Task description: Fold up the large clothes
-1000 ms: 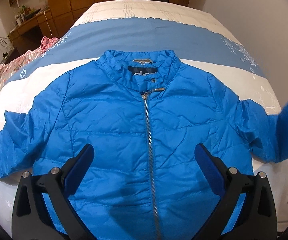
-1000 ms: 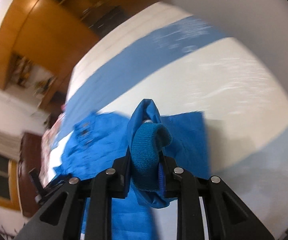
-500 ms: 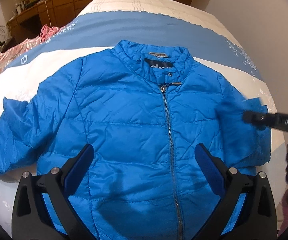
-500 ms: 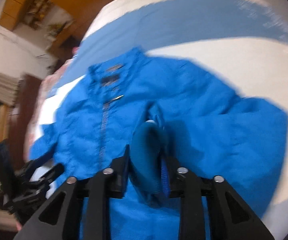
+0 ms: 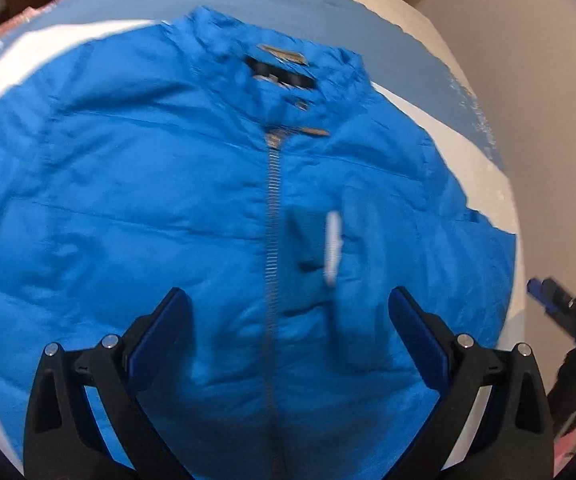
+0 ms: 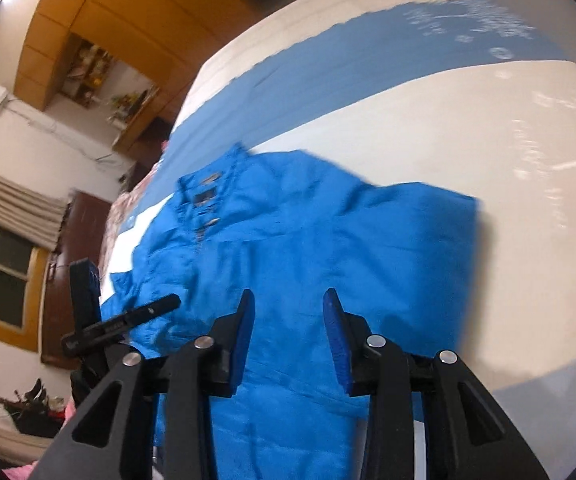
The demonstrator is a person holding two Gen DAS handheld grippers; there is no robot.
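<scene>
Left wrist view: blue puffer jacket (image 5: 192, 200) is laid front-up and zipped on the bed (image 5: 427, 52), collar at the far side. The right-side sleeve is seen folded in over the chest, its knit cuff (image 5: 307, 256) beside the zipper (image 5: 272, 220). Left gripper (image 5: 288, 320) is held above the lower front, jaws spread wide, nothing held. Right gripper (image 5: 559, 304) is glimpsed at the right edge, blurred.

Right wrist view: right gripper (image 6: 289, 316) is held over the jacket (image 6: 307, 240), jaws parted, nothing held. Left gripper (image 6: 124, 320) is seen at left over the jacket. White and blue bedcover (image 6: 447, 120) is seen beyond.
</scene>
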